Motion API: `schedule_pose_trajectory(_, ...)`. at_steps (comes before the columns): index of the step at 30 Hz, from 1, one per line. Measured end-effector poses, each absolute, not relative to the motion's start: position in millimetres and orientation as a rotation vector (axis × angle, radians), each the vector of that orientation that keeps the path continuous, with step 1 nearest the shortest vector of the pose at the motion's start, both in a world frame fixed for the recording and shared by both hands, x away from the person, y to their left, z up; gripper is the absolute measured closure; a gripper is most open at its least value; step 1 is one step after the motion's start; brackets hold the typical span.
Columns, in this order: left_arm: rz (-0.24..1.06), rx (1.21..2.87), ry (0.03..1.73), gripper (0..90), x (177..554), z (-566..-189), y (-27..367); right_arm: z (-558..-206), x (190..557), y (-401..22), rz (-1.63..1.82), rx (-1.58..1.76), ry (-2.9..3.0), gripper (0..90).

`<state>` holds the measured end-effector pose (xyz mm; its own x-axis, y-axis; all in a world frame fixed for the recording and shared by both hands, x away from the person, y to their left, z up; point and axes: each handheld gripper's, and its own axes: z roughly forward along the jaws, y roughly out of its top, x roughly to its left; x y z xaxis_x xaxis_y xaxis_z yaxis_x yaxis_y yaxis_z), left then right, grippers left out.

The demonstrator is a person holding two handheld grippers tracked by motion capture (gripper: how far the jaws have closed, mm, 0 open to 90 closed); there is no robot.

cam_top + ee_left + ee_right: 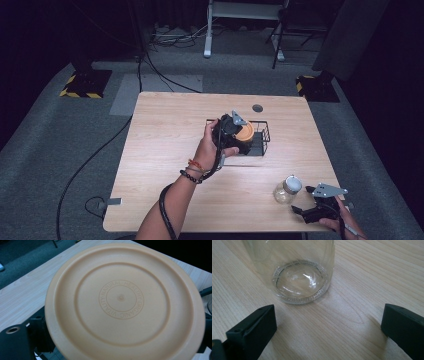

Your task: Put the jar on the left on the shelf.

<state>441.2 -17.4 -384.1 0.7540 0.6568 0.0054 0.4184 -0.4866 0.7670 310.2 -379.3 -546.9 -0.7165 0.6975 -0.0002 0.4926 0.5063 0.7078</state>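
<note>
Right claw [303, 200] sits wide open on the surface [165, 150], just beside a glass jar [287, 190]. Left claw [239, 136] grips an orange lid [122, 302] over a wire basket [262, 135].

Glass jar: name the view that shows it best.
The high view: the whole glass jar stands upright with its lid on the table, just left of the right gripper. The right gripper view gives its clear base up close between wide-open jaws. The left gripper view faces an orange lid.
</note>
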Motion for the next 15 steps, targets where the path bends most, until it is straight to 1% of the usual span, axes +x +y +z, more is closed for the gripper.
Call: schedule_pose_trajectory(15, 0.406, 2.13, 0.836, 9.6, 457, -373, -16, -547, 310, -379, 1.023, 1.001, 2.467, 0.1)
